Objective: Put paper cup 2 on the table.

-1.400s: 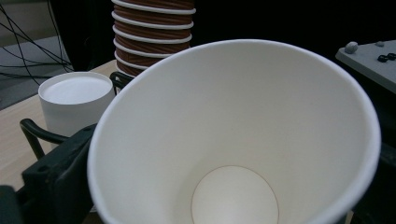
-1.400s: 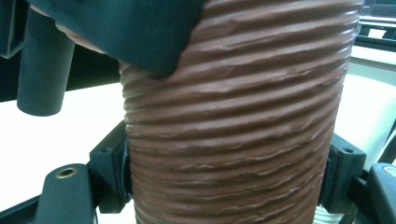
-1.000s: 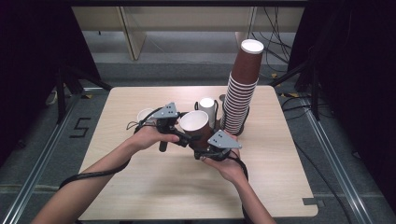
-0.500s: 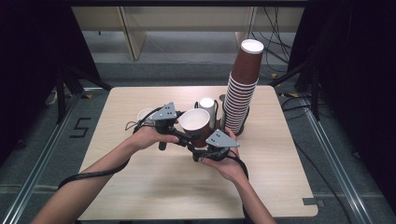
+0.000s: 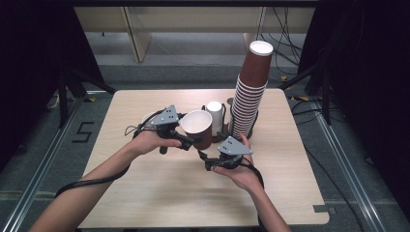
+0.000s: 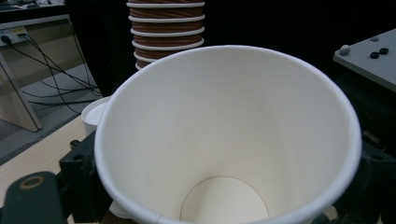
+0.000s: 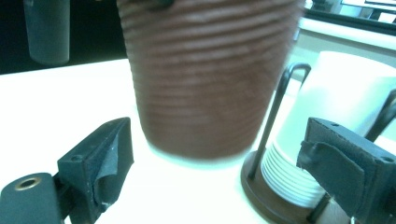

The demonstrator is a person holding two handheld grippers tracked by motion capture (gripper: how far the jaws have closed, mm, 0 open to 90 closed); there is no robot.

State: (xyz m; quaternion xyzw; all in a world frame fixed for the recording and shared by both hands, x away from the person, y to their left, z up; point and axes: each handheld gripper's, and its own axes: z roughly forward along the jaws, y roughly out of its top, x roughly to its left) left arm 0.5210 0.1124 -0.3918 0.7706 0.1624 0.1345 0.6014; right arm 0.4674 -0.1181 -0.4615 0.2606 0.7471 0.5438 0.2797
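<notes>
While my left tool point(image 5: 193, 141) squeezes it from both sides, the brown paper cup point(image 5: 198, 128) sits near the middle of the surface point(image 5: 145, 193), just in front of the white cups in the wire holder point(image 5: 214, 115). I cannot tell if its bottom touches the wood. The cup is brown and ribbed on the outside and plain white inside, with a round white rim. In the left gripper view I look straight down into the cup point(image 6: 229, 140), and I see a black jaw pressed on each side of it.

My left hand point(image 5: 147, 140) comes in from the lower left, with the arm long and low over the surface. My right hand point(image 5: 239, 169) comes up from the bottom and holds the right tool point(image 5: 205, 157) close in front of the cup. In the right gripper view its jaws stand wide apart, with nothing between them, and they point at the cup's ribbed wall point(image 7: 205, 79).

Behind and to the right stands a tall stack of brown cups point(image 5: 249, 94), leaning a little.
</notes>
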